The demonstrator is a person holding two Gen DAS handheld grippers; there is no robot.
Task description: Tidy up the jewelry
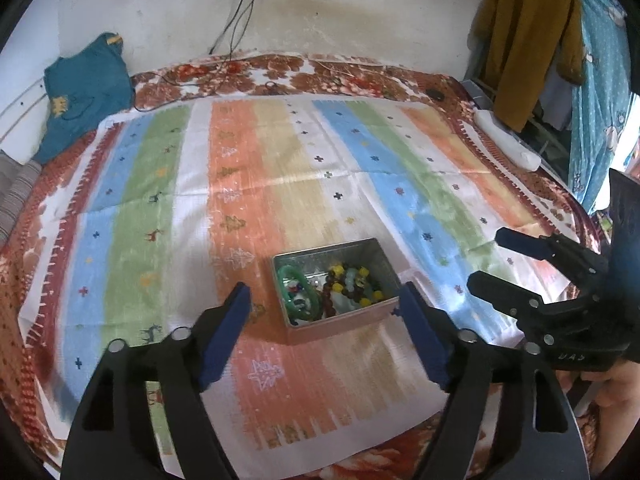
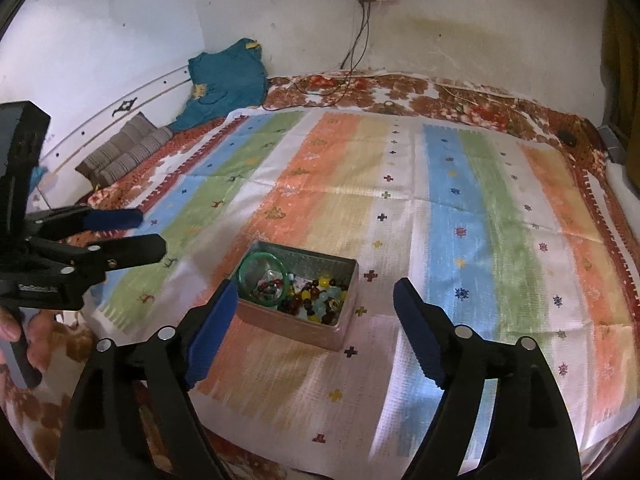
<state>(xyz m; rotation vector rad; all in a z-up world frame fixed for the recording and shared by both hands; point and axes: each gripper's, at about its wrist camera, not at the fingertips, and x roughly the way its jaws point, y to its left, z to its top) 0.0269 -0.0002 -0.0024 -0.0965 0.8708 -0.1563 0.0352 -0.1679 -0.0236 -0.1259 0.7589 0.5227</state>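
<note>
A small open metal box (image 1: 340, 322) (image 2: 288, 326) sits on the striped cloth near the front. Inside it lie a green bangle (image 1: 289, 274) (image 2: 260, 255) and a heap of coloured beads (image 1: 354, 284) (image 2: 316, 300). My left gripper (image 1: 324, 294) (image 2: 150, 232) hovers in front of and above the box, open, with nothing between its blue pads. My right gripper (image 2: 316, 288) (image 1: 486, 258) hangs off the other side of the box, also open and empty. Neither gripper touches the box. A hand (image 2: 24, 336) holds the left gripper's handle.
The striped cloth (image 1: 280, 184) covers a bed with a floral blanket (image 1: 304, 76). A teal garment (image 1: 86, 88) and striped cushions (image 2: 128, 148) lie at the back left. Cables (image 1: 236, 28) run down the wall. A brown garment (image 1: 532, 48) hangs at the right, above a white object (image 1: 506, 140).
</note>
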